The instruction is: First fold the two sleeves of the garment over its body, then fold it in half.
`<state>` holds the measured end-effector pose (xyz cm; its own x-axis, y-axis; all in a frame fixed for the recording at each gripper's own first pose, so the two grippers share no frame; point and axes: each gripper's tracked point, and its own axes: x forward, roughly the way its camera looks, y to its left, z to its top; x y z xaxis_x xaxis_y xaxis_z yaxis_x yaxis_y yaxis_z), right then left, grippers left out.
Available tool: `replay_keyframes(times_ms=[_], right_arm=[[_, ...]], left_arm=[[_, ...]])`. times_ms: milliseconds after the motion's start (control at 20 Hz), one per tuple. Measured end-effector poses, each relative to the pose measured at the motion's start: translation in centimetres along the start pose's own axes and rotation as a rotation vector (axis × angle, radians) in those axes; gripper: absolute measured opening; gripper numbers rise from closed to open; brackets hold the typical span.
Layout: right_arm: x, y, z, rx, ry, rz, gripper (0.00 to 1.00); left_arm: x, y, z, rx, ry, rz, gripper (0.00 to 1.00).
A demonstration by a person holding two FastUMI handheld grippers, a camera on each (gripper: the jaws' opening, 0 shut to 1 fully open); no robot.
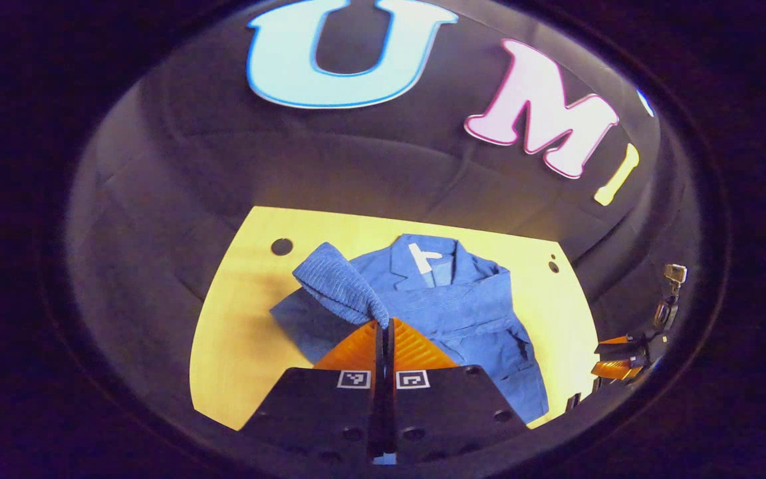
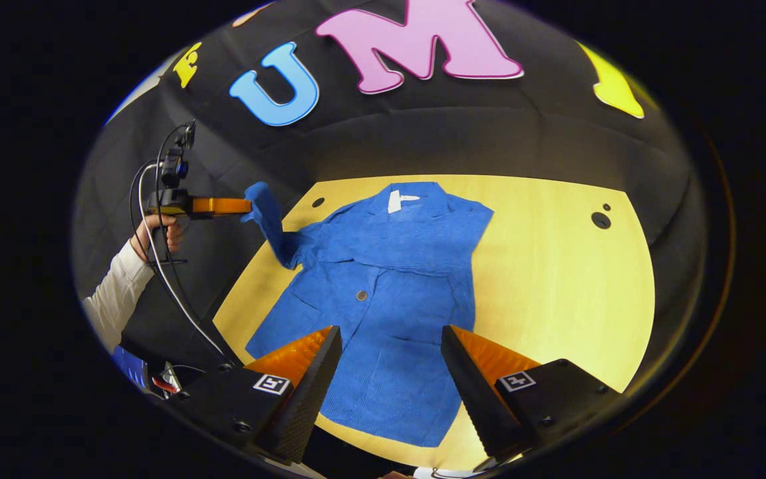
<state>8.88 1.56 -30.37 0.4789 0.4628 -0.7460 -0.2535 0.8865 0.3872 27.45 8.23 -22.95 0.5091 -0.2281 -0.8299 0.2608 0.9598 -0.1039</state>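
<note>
The left gripper (image 1: 383, 329), pinched shut on a lifted sleeve (image 1: 340, 283), holds it up with the blue jacket (image 2: 383, 293) lying ahead, collar pointing away. The right gripper (image 2: 389, 362) hovers wide open above the hem. Beyond, a yellow table (image 2: 556, 266) meets the booth's black cloth wall (image 2: 489, 140).

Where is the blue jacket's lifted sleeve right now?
The blue corduroy sleeve hangs pinched in the left claw, raised above the yellow wooden table's left edge, beside the jacket's body.
</note>
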Motion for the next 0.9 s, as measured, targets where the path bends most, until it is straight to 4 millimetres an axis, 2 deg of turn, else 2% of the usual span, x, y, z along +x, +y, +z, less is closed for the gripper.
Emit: replay_keyframes(times_ms=[100,200,250,300,500,600,700,750,800,900], right_arm=[[-1.1,-1.9,-0.5,0.024,-0.010,-0.021,0.97],[-2.6,-4.9,-1.5,0.071,-0.009,-0.059,0.96],[-3.1,-5.7,-1.7,0.089,-0.012,-0.068,0.97],[-3.6,-6.5,-2.1,0.107,-0.015,-0.074,0.96],[-4.9,-9.7,-4.1,0.162,-0.004,-0.111,0.96],[-5.1,-11.4,-5.0,0.208,0.008,-0.123,0.96],[-5.0,-11.9,-5.1,0.229,0.007,-0.119,0.96],[-4.7,-12.1,-5.0,0.231,0.011,-0.115,0.96],[-4.6,-12.0,-5.0,0.230,0.014,-0.110,0.97],[-4.3,-11.9,-4.9,0.231,0.018,-0.104,0.97]], left_arm=[[2.4,-5.1,1.3,0.045,0.016,-0.048,0.00],[6.1,-11.8,1.7,0.106,0.057,-0.118,0.00],[8.3,-15.0,1.5,0.133,0.091,-0.158,0.00],[9.6,-16.4,1.2,0.154,0.118,-0.164,0.00],[15.1,-18.9,-0.1,0.241,0.188,-0.125,0.00],[17.7,-19.4,-0.6,0.241,0.221,-0.107,0.00],[20.2,-18.9,-1.2,0.218,0.250,-0.065,0.00],[21.3,-19.9,-1.7,0.197,0.264,-0.090,0.00],[21.5,-21.0,-2.1,0.193,0.270,-0.133,0.00],[21.4,-23.7,-2.1,0.177,0.252,-0.223,0.14]])
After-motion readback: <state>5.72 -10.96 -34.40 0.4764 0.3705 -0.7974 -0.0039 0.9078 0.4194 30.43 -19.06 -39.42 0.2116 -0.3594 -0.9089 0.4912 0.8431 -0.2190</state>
